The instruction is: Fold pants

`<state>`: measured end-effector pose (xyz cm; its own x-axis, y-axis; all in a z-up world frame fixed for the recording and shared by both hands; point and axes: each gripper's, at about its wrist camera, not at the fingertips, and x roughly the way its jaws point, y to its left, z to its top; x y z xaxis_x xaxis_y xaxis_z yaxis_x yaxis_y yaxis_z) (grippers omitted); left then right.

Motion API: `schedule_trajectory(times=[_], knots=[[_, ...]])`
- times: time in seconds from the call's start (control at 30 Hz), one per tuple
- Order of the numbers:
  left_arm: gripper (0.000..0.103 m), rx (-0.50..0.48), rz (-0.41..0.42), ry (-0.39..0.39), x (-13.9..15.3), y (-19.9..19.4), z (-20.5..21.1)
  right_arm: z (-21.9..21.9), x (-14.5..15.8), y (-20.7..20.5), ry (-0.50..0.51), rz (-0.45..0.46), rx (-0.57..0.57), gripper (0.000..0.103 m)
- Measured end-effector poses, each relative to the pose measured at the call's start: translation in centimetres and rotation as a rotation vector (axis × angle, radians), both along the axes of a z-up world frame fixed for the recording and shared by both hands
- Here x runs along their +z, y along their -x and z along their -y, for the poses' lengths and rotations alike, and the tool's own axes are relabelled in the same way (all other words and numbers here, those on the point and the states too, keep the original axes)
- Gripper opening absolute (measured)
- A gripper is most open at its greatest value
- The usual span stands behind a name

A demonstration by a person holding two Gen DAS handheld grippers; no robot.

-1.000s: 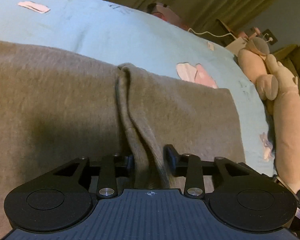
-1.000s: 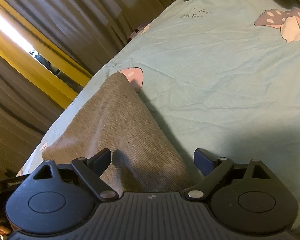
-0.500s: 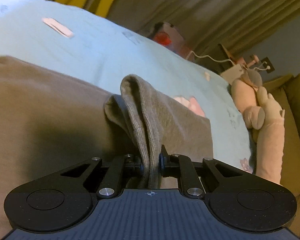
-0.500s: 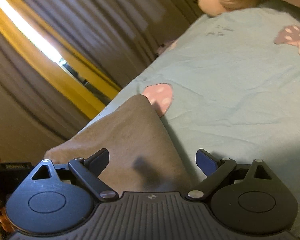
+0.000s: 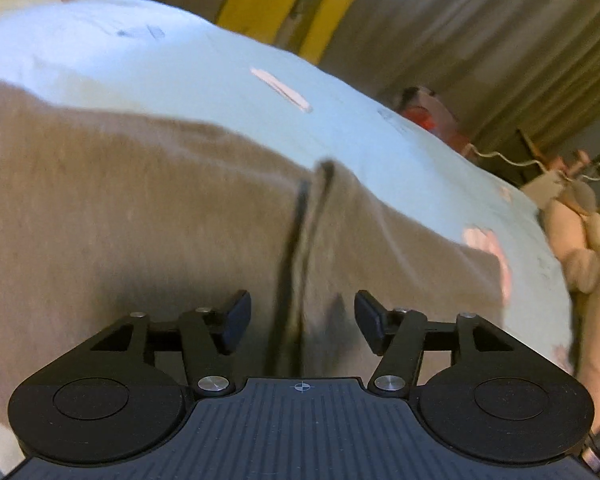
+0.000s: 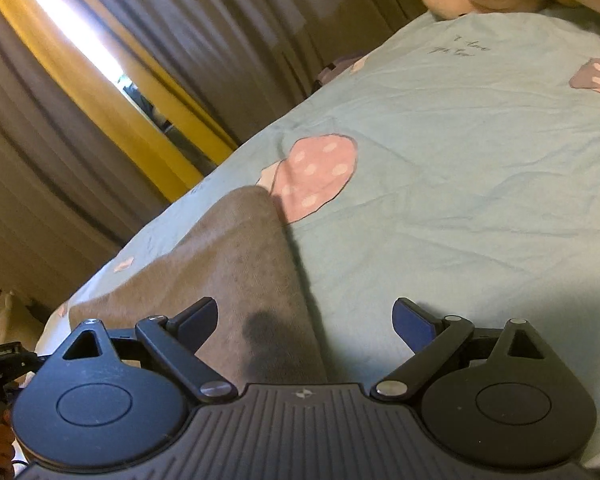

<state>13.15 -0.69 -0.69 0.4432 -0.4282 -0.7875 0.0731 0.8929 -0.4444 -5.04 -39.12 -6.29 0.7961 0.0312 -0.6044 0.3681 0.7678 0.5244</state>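
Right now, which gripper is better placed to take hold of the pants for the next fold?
Left, probably. The left gripper straddles a raised ridge in the pants, jaws opening. The right gripper sits open at their edge.

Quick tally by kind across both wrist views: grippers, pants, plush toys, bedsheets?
Grippers: 2, left gripper, jaws opening, and right gripper
Pants: 1, grey pants
Plush toys: 1, pink plush toy
Bedsheets: 1, light blue bedsheet
Total: 5

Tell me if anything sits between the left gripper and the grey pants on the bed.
Nothing visible does. The left gripper is right over the grey pants, its jaws opening with a ridge of the fabric between them, unpinched. Only bare blue bedsheet lies beyond.
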Motion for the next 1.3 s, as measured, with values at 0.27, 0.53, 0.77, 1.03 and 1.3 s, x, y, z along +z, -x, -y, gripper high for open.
schedule_trajectory(times=[0.27, 0.53, 0.77, 1.03, 1.3], knots=[[0.072, -0.041, 0.053, -0.184, -0.6, 0.5, 2.8, -3.9, -0.9, -2.7, 0.184, -0.178, 0.104, 0.099], [0.081, -0.043, 0.196, -0.304, 1.7, -2.7, 6.1, -3.7, -1.5, -2.9, 0.16, -0.152, 0.095, 0.099], [0.091, 0.084, 0.185, -0.441, -1.1, -3.9, 4.5, -3.3, -1.8, -3.1, 0.145, -0.137, 0.091, 0.099], [0.091, 0.189, 0.197, -0.294, 3.4, 1.0, -4.9, -3.1, -1.8, -3.2, 0.142, -0.133, 0.093, 0.099], [0.093, 0.417, 0.135, -0.256, 3.8, 6.5, -15.0, -3.2, -0.8, -2.6, 0.157, -0.113, 0.069, 0.099]])
